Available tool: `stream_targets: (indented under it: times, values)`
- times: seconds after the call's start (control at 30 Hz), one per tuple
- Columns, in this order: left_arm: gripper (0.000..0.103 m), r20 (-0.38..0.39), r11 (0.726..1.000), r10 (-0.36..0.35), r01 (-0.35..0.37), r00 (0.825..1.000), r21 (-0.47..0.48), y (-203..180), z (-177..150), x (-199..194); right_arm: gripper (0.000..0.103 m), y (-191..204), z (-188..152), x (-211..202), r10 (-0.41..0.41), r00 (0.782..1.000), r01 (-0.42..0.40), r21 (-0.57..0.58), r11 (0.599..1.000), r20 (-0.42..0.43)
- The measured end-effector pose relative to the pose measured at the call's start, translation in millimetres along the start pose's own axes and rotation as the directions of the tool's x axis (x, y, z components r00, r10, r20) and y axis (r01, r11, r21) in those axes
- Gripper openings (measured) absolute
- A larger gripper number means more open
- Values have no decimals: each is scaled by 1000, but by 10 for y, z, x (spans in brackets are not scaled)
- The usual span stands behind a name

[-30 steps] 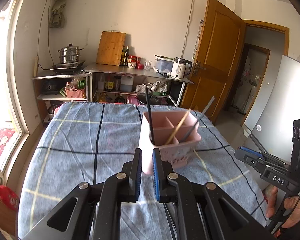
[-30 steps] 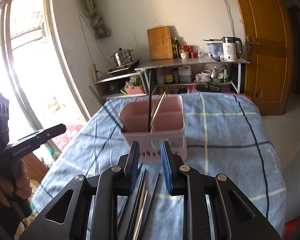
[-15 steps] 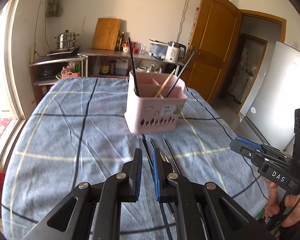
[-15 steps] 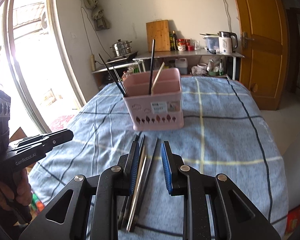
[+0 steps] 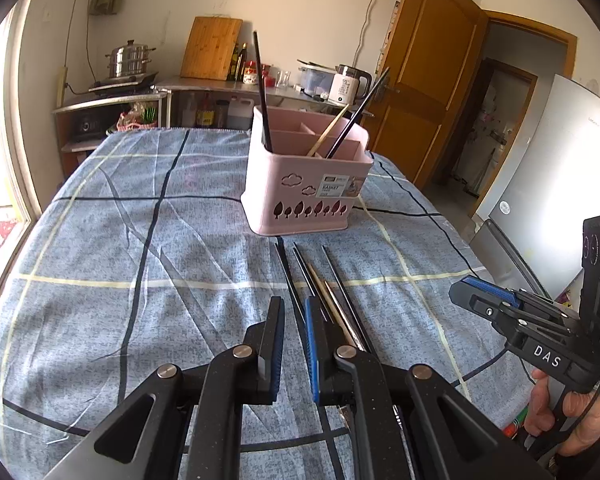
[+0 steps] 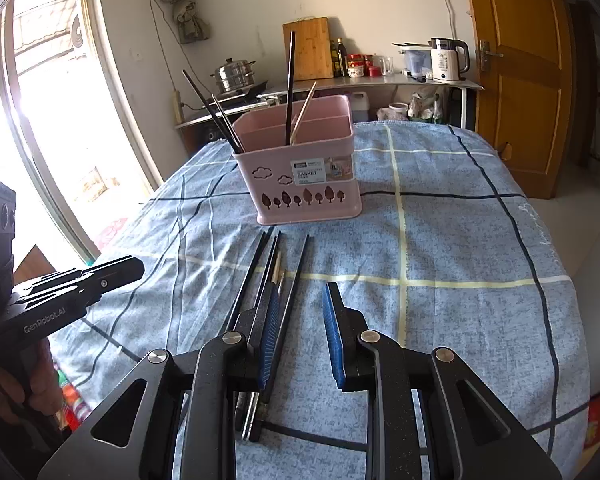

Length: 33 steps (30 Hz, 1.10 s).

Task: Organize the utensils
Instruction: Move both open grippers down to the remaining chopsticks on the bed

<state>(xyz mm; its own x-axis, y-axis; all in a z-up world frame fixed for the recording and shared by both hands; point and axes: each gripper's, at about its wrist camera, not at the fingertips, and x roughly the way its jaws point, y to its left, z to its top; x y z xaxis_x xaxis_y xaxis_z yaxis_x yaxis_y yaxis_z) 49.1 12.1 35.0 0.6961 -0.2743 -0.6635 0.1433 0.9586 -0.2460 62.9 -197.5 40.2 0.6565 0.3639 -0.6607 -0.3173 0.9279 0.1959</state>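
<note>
A pink utensil basket (image 5: 306,188) (image 6: 304,174) stands on the blue checked tablecloth, holding black chopsticks (image 5: 262,92) and a wooden one (image 5: 327,131). Several loose chopsticks (image 5: 320,288) (image 6: 272,276), black and wooden, lie side by side on the cloth in front of it. My left gripper (image 5: 294,312) is open a little and empty, just above the near ends of the loose chopsticks. My right gripper (image 6: 300,300) is open and empty, with its left finger over the chopsticks. Each gripper also shows at the edge of the other's view.
The tablecloth-covered table (image 5: 140,240) drops off at its right edge (image 6: 556,320). Behind it stand a metal shelf with a kettle (image 6: 446,60), a cutting board (image 5: 210,48) and a steamer pot (image 5: 130,60). A wooden door (image 6: 516,60) is at the right.
Both grippers have pulled back and lowered from the basket toward the loose chopsticks on the cloth. The right gripper's jaws have opened wider.
</note>
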Motion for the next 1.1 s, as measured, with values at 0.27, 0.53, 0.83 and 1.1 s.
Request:
stream_targets:
  times: [0.27,0.53,0.83,1.1]
  values:
    - [9,-60,1000,-7,6,998,-28,68,33,367,24,15,7,233,3,999,-3,-9,1000,-40]
    - [10,-133,999,-19,13,991,-41,92,167,885,23,10,93,573,0,996,-1,-16,1000,-84]
    - [10,-175,998,-33,22,984,-66,129,287,1273,23,8,199,1020,-8,988,5,-20,1000,-155]
    - [10,-204,997,-28,14,979,-70,169,277,1434,17,-6,220,1348,-6,977,2,-15,1000,-215]
